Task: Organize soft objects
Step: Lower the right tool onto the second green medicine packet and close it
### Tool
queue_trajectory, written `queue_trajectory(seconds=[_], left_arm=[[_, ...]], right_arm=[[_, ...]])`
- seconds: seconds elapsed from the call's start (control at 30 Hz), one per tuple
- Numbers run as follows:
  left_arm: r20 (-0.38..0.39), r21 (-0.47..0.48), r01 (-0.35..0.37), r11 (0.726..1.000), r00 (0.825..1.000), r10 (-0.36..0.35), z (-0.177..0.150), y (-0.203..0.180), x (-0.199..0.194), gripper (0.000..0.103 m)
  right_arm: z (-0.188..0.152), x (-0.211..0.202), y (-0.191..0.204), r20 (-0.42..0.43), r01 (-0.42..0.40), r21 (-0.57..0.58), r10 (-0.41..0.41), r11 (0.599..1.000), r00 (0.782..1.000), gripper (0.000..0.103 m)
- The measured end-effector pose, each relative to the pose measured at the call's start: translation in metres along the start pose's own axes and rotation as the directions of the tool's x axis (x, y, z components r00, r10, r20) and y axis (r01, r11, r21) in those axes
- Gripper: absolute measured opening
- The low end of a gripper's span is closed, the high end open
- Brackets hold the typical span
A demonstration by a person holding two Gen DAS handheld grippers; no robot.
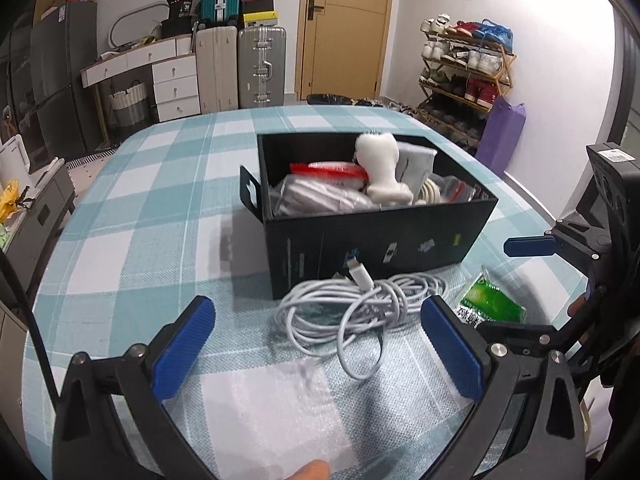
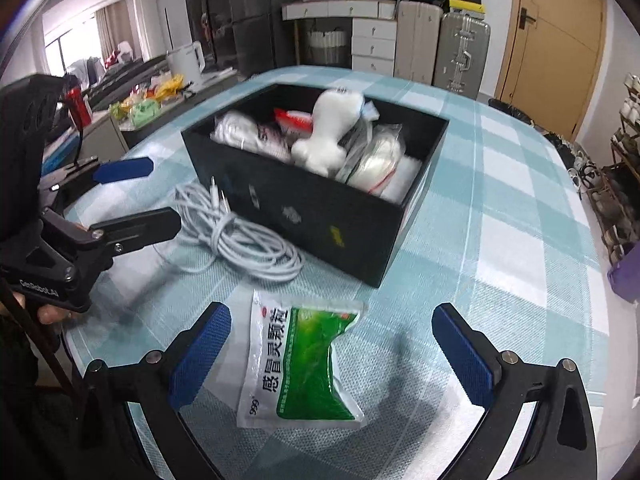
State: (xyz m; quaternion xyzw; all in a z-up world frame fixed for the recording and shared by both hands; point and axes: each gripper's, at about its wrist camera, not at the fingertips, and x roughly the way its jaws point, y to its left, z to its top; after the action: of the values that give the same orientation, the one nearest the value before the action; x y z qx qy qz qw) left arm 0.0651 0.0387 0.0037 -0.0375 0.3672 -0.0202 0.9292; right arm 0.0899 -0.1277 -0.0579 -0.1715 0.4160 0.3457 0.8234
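A black box point(image 1: 376, 236) sits open on a worktop point(image 1: 132, 216) covered in a teal and white checked cloth. The box is already crowded: a white plush toy point(image 1: 382, 168) stands tallest in it, with clear bags of pale soft things point(image 2: 372, 164) and a red and white packet point(image 1: 332, 170) packed around it.

Just in front of the box, touching its near wall, lies a loose coil of white cable point(image 1: 356, 308), one plug end resting up against the box side. Beside the cable, also in front of the box but a little farther from it, a green and white sachet point(image 2: 300, 364) lies flat on the cloth (its printed lettering runs sideways).

The left hand-held gripper point(image 1: 316, 344) hovers in front of the box with its blue-padded fingers point(image 1: 182, 354) spread wide apart, the cable coil lying between and just beyond them. It grips nothing. The right hand-held gripper point(image 2: 332, 354) is likewise spread wide, empty, and poised over the sachet, which lies between its fingers without touching either pad. A fingertip point(image 1: 310, 470) shows at the bottom edge of the left view.
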Motion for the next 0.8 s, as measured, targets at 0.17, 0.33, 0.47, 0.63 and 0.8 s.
queue_trajectory(seconds=[0.17, 0.33, 0.47, 0.63, 0.8], left_arm=[[-0.018, 0.013, 0.01, 1.0, 1.0, -0.009, -0.002, -0.003, 0.005, 0.103], [-0.03, 0.021, 0.012, 1.0, 0.999, -0.012, -0.004, -0.005, 0.007, 0.103], [-0.027, 0.027, 0.01, 1.0, 1.0, -0.009, -0.005, -0.006, 0.006, 0.103], [-0.028, 0.02, 0.013, 1.0, 1.0, -0.012, -0.005, -0.004, 0.007, 0.103], [-0.028, 0.014, 0.014, 1.0, 1.0, -0.013, -0.005, -0.003, 0.008, 0.103]], right_arm=[[-0.007, 0.008, 0.002, -0.041, -0.016, -0.031, 0.014, 0.999, 0.999, 0.102], [-0.012, 0.016, 0.002, -0.077, 0.008, -0.049, -0.012, 0.999, 0.997, 0.102], [-0.012, 0.018, -0.004, -0.079, 0.006, -0.034, -0.009, 0.999, 0.997, 0.102], [-0.011, 0.021, -0.012, -0.081, 0.005, -0.001, -0.005, 1.0, 0.997, 0.102], [-0.013, 0.021, -0.013, -0.078, 0.003, -0.001, -0.003, 1.0, 0.997, 0.102]])
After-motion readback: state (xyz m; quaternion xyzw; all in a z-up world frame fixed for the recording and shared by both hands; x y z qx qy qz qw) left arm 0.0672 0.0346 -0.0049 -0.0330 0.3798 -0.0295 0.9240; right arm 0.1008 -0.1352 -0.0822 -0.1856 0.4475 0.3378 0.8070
